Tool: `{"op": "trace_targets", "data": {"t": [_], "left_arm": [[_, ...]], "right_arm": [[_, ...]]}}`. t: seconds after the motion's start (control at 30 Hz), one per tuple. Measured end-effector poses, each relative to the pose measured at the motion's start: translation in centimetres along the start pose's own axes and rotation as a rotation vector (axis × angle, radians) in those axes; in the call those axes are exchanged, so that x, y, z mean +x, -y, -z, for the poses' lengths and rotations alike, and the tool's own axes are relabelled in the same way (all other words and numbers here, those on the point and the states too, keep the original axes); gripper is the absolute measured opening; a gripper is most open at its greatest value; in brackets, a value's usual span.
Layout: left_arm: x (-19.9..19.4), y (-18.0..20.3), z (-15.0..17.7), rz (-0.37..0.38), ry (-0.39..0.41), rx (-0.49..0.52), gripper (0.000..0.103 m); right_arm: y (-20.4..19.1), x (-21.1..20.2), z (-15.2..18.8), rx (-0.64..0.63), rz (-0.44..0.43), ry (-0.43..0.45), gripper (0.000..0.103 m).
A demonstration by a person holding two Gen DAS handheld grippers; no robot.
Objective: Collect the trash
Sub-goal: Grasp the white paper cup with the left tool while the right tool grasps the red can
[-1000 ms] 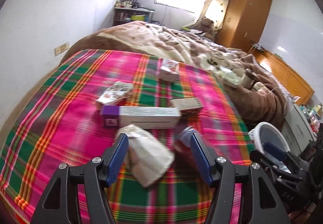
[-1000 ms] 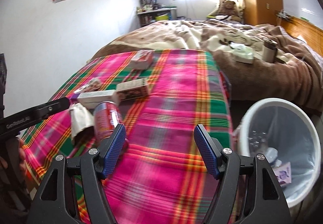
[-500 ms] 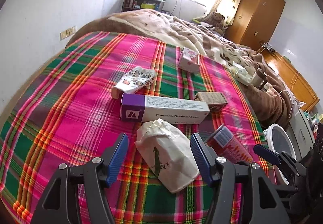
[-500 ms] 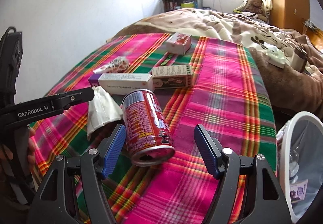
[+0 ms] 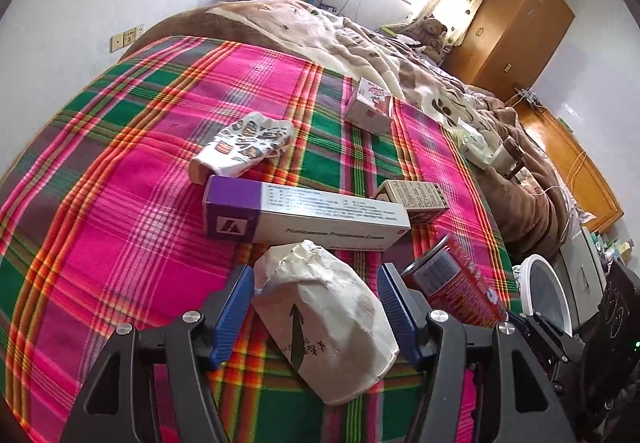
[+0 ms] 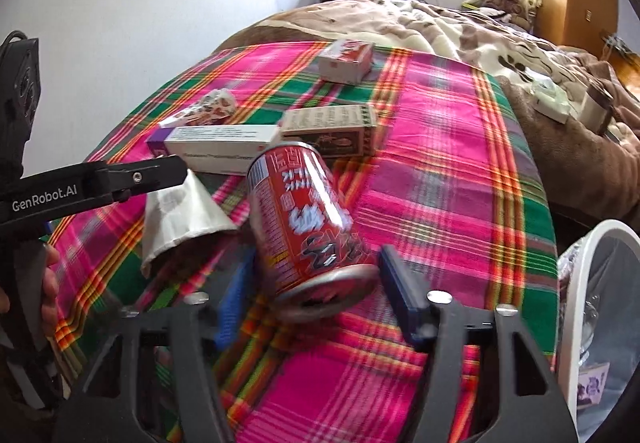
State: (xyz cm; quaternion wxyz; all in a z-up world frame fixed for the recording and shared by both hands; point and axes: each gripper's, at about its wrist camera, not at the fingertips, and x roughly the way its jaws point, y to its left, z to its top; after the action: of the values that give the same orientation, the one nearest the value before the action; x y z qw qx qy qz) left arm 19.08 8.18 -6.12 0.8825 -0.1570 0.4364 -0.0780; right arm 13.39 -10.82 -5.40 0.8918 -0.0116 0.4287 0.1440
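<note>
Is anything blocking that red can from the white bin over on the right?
Nothing visible does. The red can lies between the fingers of the right hand-held gripper, whose jaws have just been closing on it. Only bare plaid blanket lies between it and the white bin past the bed's edge.

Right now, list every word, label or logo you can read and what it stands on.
"GenRobot.AI": side of the left gripper.
"Fluticasone Propionate Cream", blurred: long purple-and-white box.
"A" logo: that box's purple end.
Red can: white characters, unreadable.
Paper bag and small boxes: print too small.
</note>
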Motion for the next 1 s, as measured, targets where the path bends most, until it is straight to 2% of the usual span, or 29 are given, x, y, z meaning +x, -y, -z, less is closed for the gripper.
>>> {"op": "trace_targets", "data": {"t": [0.17,0.27,0.4,0.5,0.6,0.73,0.83,0.93,1.0], "left_arm": [[0.5,1.3,0.4,-0.014,-0.009,0.018,0.064],[0.7,2.2,0.5,-0.053,-0.009,0.050,0.064],[0.7,2.7,0.7,-0.048,-0.021,0.051,0.064],[0.9,3.2,1.5,-0.073,-0.027,0.054,0.072],[1.2,3.7,2.2,-0.085,-0.037,0.062,0.075],[1.9,4.1,2.1,-0.086,-0.043,0.031,0.075],[2.5,4.3,2.0,-0.136,-0.039,0.053,0.075],[2.8,4.0,2.0,-0.133,-0.043,0.042,0.076],[2.9,4.3,2.2,-0.159,-0.037,0.075,0.077]], "right_arm": [[0.9,-0.3,0.1,0.025,0.015,0.009,0.060],[1.4,-0.7,0.4,0.044,0.033,0.015,0.060],[2.2,-1.2,1.0,0.073,0.040,0.026,0.060],[2.7,-1.5,1.1,0.087,0.051,0.033,0.060],[3.1,-1.6,1.1,0.095,0.042,0.042,0.060],[3.2,-1.3,1.1,0.096,0.033,0.039,0.060],[3.5,-1.4,1.3,0.095,0.028,0.038,0.060],[3.9,-1.5,1.3,0.102,0.031,0.041,0.060],[4.0,-1.4,1.3,0.108,0.030,0.041,0.060]]}}
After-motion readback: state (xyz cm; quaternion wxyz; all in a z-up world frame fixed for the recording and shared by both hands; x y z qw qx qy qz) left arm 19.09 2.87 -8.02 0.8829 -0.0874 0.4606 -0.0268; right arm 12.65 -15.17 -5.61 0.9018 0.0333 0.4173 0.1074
